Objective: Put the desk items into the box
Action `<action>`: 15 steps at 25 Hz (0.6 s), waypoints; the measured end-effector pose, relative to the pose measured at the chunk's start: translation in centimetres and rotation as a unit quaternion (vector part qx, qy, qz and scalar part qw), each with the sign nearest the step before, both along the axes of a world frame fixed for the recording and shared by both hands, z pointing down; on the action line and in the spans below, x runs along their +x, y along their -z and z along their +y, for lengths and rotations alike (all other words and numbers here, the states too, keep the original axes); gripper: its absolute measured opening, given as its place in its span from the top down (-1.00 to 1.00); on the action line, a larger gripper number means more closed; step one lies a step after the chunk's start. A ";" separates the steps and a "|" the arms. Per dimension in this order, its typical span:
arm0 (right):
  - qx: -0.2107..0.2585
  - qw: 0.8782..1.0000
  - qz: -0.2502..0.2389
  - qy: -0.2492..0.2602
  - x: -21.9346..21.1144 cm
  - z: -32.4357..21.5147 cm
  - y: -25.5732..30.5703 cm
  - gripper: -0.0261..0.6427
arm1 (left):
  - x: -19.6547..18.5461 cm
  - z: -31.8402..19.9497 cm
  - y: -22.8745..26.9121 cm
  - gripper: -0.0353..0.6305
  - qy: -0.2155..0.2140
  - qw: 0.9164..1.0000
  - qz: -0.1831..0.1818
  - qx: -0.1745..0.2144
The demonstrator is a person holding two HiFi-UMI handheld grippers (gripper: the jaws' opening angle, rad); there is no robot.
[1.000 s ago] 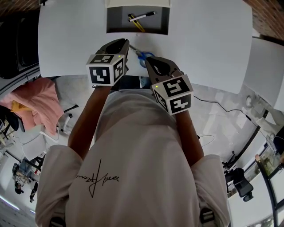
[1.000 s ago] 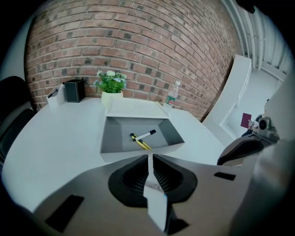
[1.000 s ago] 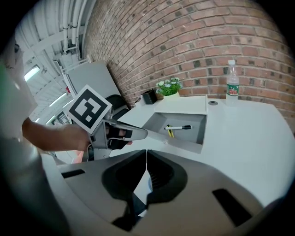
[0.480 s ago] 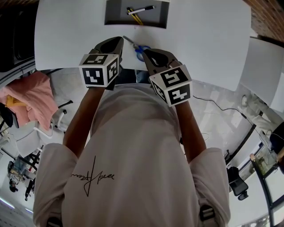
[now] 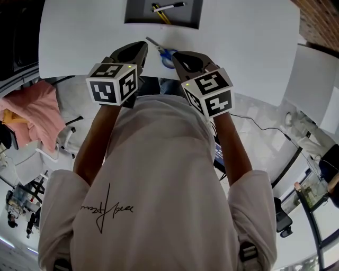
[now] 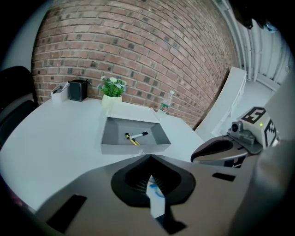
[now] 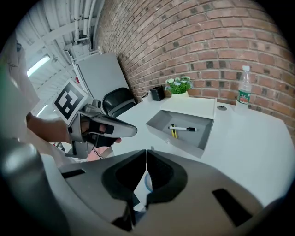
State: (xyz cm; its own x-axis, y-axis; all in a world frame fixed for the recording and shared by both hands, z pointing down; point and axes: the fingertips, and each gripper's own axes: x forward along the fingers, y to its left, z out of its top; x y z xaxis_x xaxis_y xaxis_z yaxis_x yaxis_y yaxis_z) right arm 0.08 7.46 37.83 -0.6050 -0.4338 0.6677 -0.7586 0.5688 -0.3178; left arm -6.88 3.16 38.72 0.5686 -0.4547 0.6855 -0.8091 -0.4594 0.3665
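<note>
Blue-handled scissors (image 5: 165, 53) lie on the white table (image 5: 249, 47), just short of the grey open box (image 5: 196, 16). A black-and-white marker (image 5: 168, 6) and a yellow pencil rest inside the box (image 6: 133, 148); both gripper views show them too. My left gripper (image 5: 143, 46) hovers at the scissors' left side, jaw tips together (image 6: 150, 156). My right gripper (image 5: 176, 55) sits over the blue handles, jaws shut (image 7: 146, 151), with a blue ring (image 7: 145, 182) showing below through the gap behind the tips. Whether either gripper touches the scissors is hidden.
At the table's far edge stand a potted plant (image 6: 112, 87), a black pen holder (image 6: 78, 90) and a water bottle (image 7: 243, 92), against a brick wall. A black chair (image 7: 117, 101) is at the left. Pink cloth (image 5: 26, 114) lies on the floor.
The left gripper has drawn a little back and to the left of the scissors. The right gripper and the scissors keep their places by the box.
</note>
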 end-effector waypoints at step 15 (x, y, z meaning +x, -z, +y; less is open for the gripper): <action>-0.009 1.000 0.005 0.028 -1.0 -0.6 -0.8 0.84 | -0.9 0.3 0.0 0.88 0.013 1.000 0.014 0.002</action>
